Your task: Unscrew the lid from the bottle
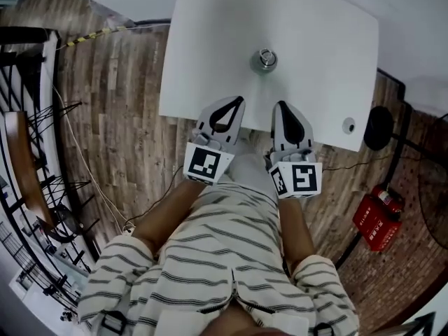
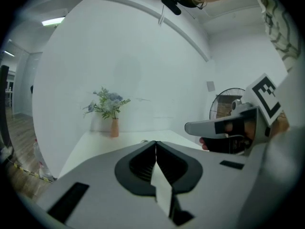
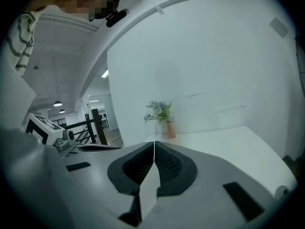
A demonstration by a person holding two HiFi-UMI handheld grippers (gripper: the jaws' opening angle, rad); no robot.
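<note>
In the head view a bottle (image 1: 264,60) with a shiny metal lid stands upright near the middle of the white table (image 1: 210,61), seen from above. My left gripper (image 1: 238,101) and right gripper (image 1: 280,106) hover side by side over the table's near edge, short of the bottle, both shut with nothing between the jaws. The left gripper view has its own left gripper (image 2: 156,142) closed and the right gripper (image 2: 228,127) off to its right. In the right gripper view the right gripper (image 3: 154,142) is closed too. Neither gripper view shows the bottle.
A small vase of flowers (image 2: 114,124) stands at the table's far edge by the white wall, also in the right gripper view as the vase (image 3: 169,129). A small round object (image 1: 348,125) lies at the table's right corner. A black fan (image 1: 378,127) and a red box (image 1: 379,218) stand on the floor at right; a stair railing (image 1: 28,159) runs at left.
</note>
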